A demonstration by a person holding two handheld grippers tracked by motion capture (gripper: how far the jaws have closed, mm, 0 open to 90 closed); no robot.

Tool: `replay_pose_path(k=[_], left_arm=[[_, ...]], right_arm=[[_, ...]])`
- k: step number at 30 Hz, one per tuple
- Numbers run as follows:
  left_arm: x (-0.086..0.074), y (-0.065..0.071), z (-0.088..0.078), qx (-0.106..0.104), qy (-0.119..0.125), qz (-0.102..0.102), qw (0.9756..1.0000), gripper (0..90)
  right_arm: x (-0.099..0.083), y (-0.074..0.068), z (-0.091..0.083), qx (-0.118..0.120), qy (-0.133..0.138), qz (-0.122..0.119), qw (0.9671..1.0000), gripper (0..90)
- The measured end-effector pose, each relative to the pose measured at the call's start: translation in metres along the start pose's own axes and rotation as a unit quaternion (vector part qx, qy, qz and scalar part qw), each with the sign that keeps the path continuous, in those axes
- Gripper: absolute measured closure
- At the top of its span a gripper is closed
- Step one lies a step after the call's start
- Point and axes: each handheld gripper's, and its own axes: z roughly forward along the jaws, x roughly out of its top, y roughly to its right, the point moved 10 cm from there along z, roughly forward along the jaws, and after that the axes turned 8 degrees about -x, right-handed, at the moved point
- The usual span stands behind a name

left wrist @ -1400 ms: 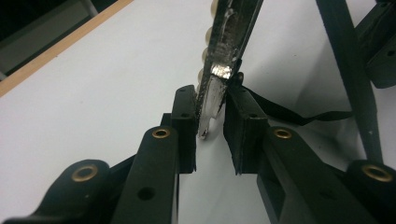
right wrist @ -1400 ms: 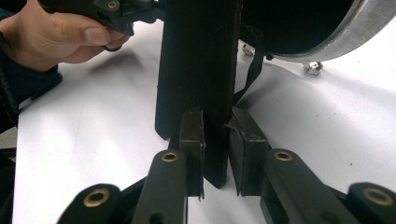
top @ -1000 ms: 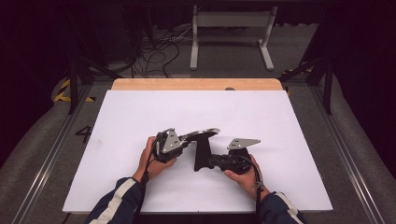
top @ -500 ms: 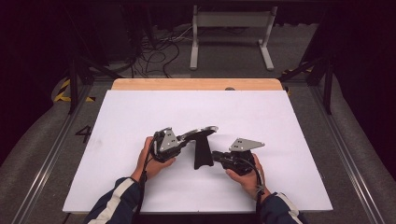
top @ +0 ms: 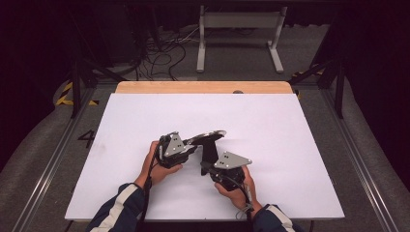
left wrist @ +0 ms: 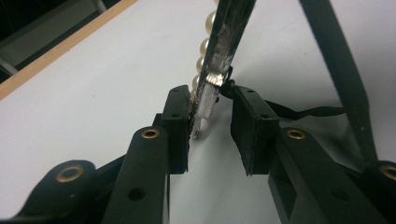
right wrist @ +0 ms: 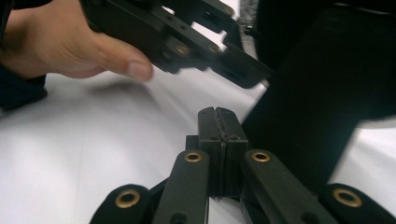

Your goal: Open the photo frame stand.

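So the thing being handled is a flat silver metal strip with a row of cream pearl beads along one edge point(left wrist: 218, 56). It sits just above the middle of the white worktop point(top: 290, 145), a bit nearer the person's side. A thin black cord point(left wrist: 299, 112) is knotted onto it, and there's a broad black strap point(left wrist: 334, 60) running right beside it. In the high view the strap hangs down from the strip towards the worktop.

The end of the strip pokes down between the jaws of the left tool point(left wrist: 212, 100). The jaws sit fairly narrow and have just been opening. The strip leans on one pad and there's a sliver of daylight between it and the other pad, so it isn't really pinched, more propped there. The cord's knot sits right at the top of that other pad.

The right tool point(right wrist: 217, 114) has just been closing and its jaws are now pressed flat together with nothing in between. It sits just beside the black strap, close under the left tool. I honestly can't tell if it's touching the strap.

The left hand point(top: 157, 166) is wrapped around its tool, thumb stretched out underneath. Beyond the white sheet, a light wooden edge point(top: 203, 87) runs along the far side.
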Motion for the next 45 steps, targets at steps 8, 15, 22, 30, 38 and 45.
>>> replay_pose_path(k=[8, 15, 22, 30, 38, 45], left_arm=[[-0.003, -0.004, 0.001, 0.003, 0.001, -0.015, 0.9999, 73.7], [0.000, -0.002, -0.001, 0.004, 0.005, -0.012, 0.9999, 74.7], [0.000, -0.002, -0.004, -0.002, 0.008, -0.012, 0.9999, 76.3], [0.008, 0.000, -0.009, -0.005, 0.024, -0.020, 0.9995, 74.9], [0.009, 0.001, -0.004, -0.024, 0.030, -0.029, 0.9988, 65.5], [0.008, 0.000, -0.008, -0.021, 0.023, -0.016, 0.9994, 75.5]], right_arm=[[-0.005, -0.010, 0.022, -0.046, 0.000, 0.005, 0.9989, 90.0], [-0.007, -0.007, 0.021, -0.091, -0.010, 0.015, 0.9957, 90.0], [-0.008, -0.002, 0.016, -0.097, -0.023, 0.018, 0.9949, 90.0], [-0.007, -0.001, 0.016, -0.082, -0.022, 0.037, 0.9957, 90.0], [-0.017, -0.014, 0.029, -0.088, -0.047, 0.025, 0.9947, 90.0], [-0.021, -0.005, 0.027, -0.107, -0.062, 0.016, 0.9922, 90.0]])
